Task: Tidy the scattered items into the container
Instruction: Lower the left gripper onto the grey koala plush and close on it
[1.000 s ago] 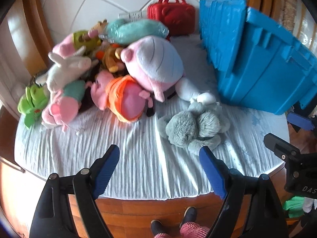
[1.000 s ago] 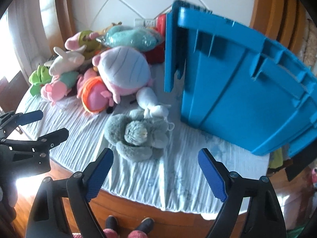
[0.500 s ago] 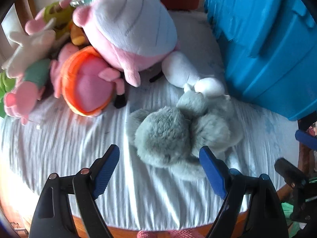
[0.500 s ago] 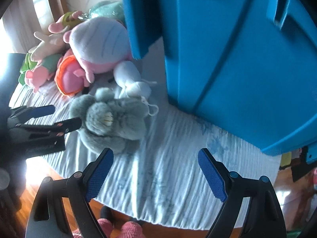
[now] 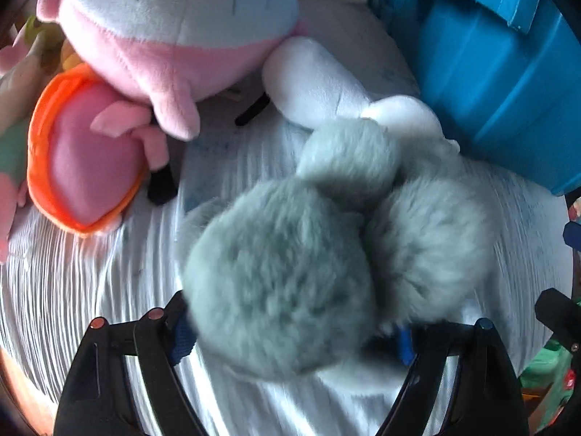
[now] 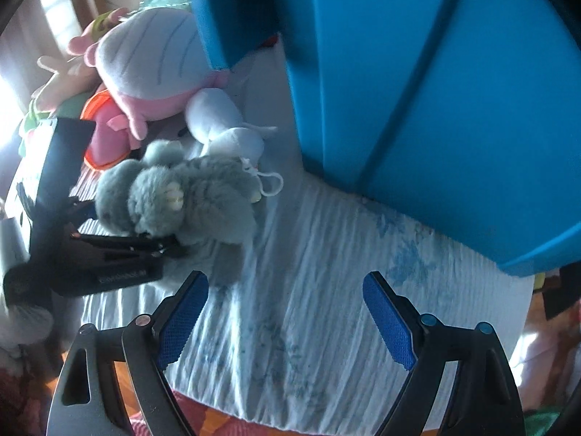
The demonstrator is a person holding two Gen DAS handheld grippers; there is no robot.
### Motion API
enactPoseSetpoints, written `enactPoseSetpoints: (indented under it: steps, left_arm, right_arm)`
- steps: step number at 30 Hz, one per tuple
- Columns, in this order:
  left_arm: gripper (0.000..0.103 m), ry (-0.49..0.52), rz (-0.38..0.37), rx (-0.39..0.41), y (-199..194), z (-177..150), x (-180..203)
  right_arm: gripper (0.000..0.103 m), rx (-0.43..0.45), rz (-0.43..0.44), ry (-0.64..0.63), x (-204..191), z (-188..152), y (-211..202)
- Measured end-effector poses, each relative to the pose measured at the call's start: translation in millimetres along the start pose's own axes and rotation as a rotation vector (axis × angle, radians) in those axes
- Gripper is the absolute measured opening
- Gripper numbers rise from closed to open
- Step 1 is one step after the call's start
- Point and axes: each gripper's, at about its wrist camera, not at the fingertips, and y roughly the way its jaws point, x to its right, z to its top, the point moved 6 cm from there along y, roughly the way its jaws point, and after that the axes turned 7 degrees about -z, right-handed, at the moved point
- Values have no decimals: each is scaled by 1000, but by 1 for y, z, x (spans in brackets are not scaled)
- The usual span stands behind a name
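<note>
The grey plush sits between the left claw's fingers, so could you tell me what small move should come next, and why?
Probably let the left claw finish closing on the grey plush before any lift. Its jaws are closing with the plush filling the gap between them, yet the toy lies on the cloth, and a firm pinch is not clear. The right claw hangs open over bare cloth beside the blue bin.

The grey plush toy [image 5: 290, 276] is long-piled, fluffy and matt. Behind it, the pink and pale-blue plush [image 5: 174, 36] is short-napped, smooth velour with stitched lines, and the white plush [image 5: 312, 83] just beside the grey one is equally smooth. Under the grey toy lies a crinkled, ribbed white cloth [image 6: 308, 290], matt and faintly stained blue. To its right, the blue crate [image 6: 417, 91] is smooth hard plastic with a dull sheen. The left gripper [image 5: 290, 338] has matt black plastic arms and 2 copper-coloured rivets; the right gripper [image 6: 287, 319] carries finely textured blue pads [image 6: 388, 323].
</note>
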Motion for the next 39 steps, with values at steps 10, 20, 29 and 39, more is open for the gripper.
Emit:
enactPoseSetpoints:
  steps: [10,20,29,39]
  left_arm:
    - [44,-41,10,82,-52,-1,-55]
    - [44,-167,127,64,-90,-40,-152]
    - [44,-358,208,94,-112,-58,-178]
    - [44,-495,297,73,-108,-63,-187]
  right_arm:
    - [88,-16,12,7,-35,18,22]
    - [71,67,-33,-167,-112,64,45]
    - [71,176,-145,-321,-128,121,70]
    - [86,208,-198,-416,-121,144,110]
